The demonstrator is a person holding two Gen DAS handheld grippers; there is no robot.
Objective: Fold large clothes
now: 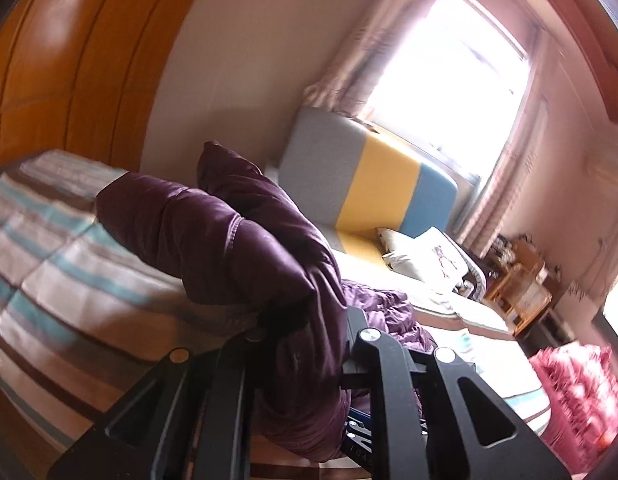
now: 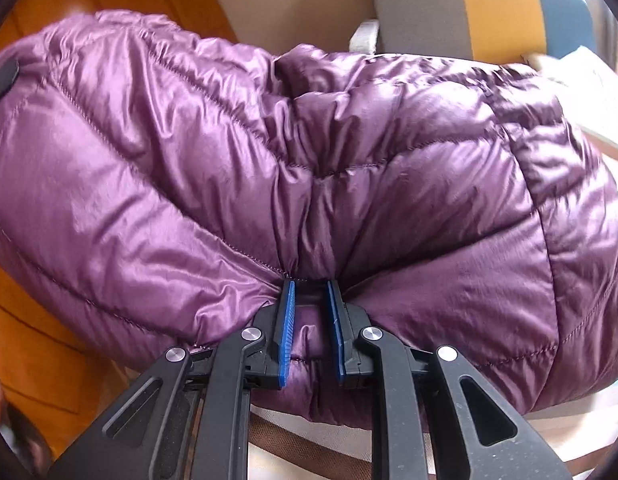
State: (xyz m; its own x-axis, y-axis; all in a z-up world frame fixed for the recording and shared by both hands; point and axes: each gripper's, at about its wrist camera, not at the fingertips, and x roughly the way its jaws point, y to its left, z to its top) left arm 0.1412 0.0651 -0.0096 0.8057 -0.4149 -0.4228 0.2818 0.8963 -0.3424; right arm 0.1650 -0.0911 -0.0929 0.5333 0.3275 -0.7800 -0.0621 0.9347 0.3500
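A puffy purple down jacket [image 1: 229, 240] is held up over a bed. In the left wrist view my left gripper [image 1: 305, 320] is shut on a thick bunch of the jacket, which drapes over and hides the fingertips. In the right wrist view the jacket [image 2: 269, 152] fills most of the frame. My right gripper [image 2: 311, 292] is shut on a pinched fold of the jacket between its blue pads [image 2: 287, 320]. The fabric bulges above and to both sides of the fingers.
A striped quilt [image 1: 49, 248] covers the bed at left. A grey, yellow and blue headboard [image 1: 369, 172] and white pillows [image 1: 429, 256] lie behind. A wooden wardrobe [image 1: 69, 60], a bright window [image 1: 449, 72], a small wooden stand [image 1: 521, 292] and pink fabric [image 1: 577, 392] surround the bed.
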